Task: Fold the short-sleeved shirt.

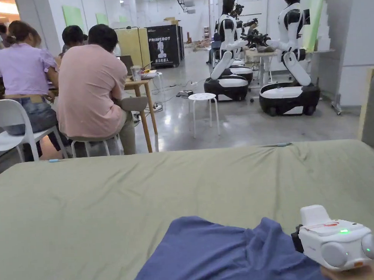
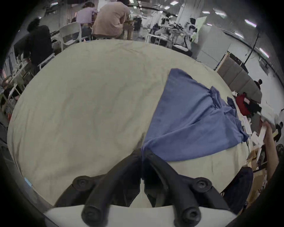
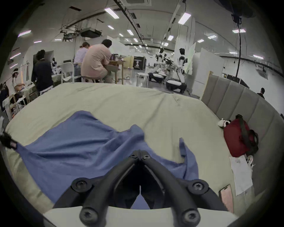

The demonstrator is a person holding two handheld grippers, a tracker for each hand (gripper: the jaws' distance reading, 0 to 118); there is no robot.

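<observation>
Blue short-sleeved cotton shirt lies rumpled at the near edge of a wide bed covered w/ a pale olive-green sheet. Head view: the shirt's far corner and a raised fold show, w/ the white plastic housing of the right gripper just beside the fabric at bottom right. Jaws not visible from here, so can't tell their state in this view. Beyond the bed, seated people w/ backs turned, a round white stool and white-and-black humanoid robots on the grey floor.

Left gripper view: the left gripper has its black jaws pinched together on one bunched corner of the shirt, cloth fanning out from the tips toward the right across the sheet. Fabric looks pulled fairly taut from that corner.

Right gripper view: the right gripper has its jaws closed tip to tip over the shirt; fabric lies under and around the tips, but whether any is clamped between them I can't tell. A sleeve flap curls up just right of the jaws. A dark red bag sits near the grey padded headboard, well apart from the shirt.

Step, as I judge it: spreading the shirt flat, pre-fold. Next move prob. calls for both corners drawn apart, then the rumpled middle and curled sleeve smoothed down.
</observation>
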